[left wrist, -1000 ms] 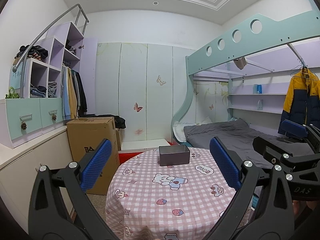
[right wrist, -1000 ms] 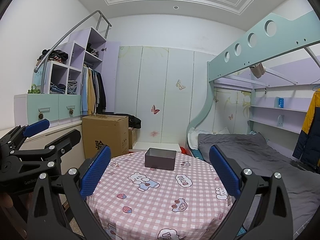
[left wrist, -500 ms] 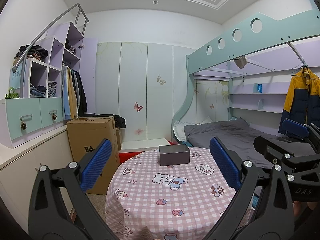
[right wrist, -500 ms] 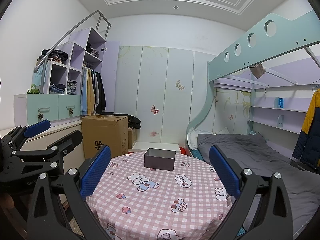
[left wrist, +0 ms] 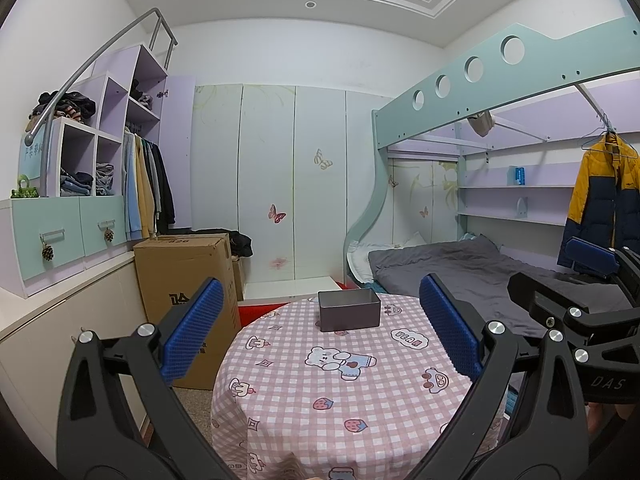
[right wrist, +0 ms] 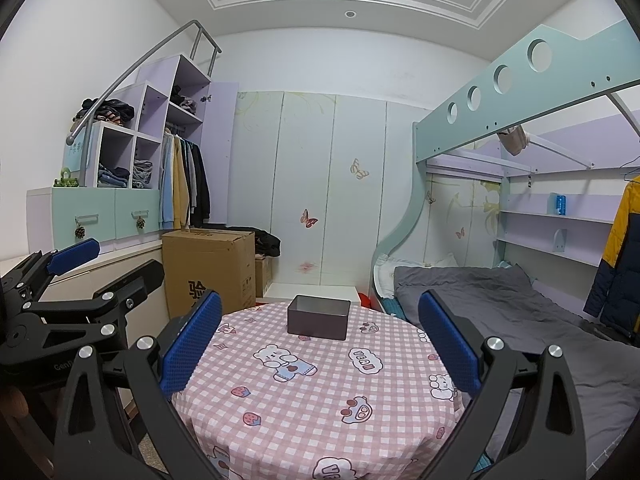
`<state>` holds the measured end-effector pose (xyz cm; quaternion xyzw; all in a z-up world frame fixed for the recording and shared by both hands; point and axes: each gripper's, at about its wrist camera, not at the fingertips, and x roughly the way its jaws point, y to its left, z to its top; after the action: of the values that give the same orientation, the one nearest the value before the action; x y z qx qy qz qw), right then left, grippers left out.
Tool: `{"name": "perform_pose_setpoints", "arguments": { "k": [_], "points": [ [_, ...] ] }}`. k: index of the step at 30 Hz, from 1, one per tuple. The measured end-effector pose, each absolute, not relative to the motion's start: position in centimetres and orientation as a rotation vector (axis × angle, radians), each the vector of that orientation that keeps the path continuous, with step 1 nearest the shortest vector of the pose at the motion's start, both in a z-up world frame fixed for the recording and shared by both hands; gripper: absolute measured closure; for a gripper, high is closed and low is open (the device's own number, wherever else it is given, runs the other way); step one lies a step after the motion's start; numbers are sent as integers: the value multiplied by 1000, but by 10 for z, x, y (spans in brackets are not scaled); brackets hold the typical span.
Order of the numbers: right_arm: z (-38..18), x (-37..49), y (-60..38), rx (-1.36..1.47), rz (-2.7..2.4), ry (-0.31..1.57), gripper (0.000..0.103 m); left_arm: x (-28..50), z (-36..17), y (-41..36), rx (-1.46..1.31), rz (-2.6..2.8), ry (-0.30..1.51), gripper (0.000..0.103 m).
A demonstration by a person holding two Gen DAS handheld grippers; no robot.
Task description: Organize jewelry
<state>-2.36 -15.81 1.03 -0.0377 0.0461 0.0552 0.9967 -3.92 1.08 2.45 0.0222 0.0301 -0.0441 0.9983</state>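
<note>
Your left gripper [left wrist: 320, 332] is held above the near edge of the round surface [left wrist: 280, 420], with its two blue-padded fingers [left wrist: 192, 332] spread wide and nothing between them. Your right gripper [right wrist: 320, 332] is in the same condition: fingers [right wrist: 448, 344] wide apart, empty, aimed across the surface from the near side.

Each gripper appears in the other's camera. In the left wrist view, the right gripper sits at the right edge of the frame, beside the bed [left wrist: 460, 268]. In the right wrist view, the left gripper occupies the left edge, in front of the low cabinet [right wrist: 104, 268].

The surface is covered by a pink-and-white checked cloth [right wrist: 312, 412] printed with cartoon bears and strawberries. A dark grey open box [left wrist: 349, 310] stands upright on the far part of the surface, roughly centred between the fingers of each gripper and well apart from both. You cannot see its contents from either camera; only the inner walls near the rim are visible. No jewelry can be made out on the cloth.

Beyond the surface, a cardboard carton [left wrist: 184, 276] stands on the floor to the left, against the low cabinet. A wall of pale wardrobe doors [right wrist: 308, 184] with butterfly decals fills the background. A yellow-and-navy jacket [left wrist: 604, 196] hangs at the right, above the bed.
</note>
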Motion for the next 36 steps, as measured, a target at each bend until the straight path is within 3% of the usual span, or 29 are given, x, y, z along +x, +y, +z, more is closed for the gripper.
{"name": "perform_pose_setpoints", "arguments": {
  "k": [36],
  "points": [
    [7, -23, -161, -69, 101, 103, 8, -38, 22, 11, 48, -85, 63, 7]
  ]
}}
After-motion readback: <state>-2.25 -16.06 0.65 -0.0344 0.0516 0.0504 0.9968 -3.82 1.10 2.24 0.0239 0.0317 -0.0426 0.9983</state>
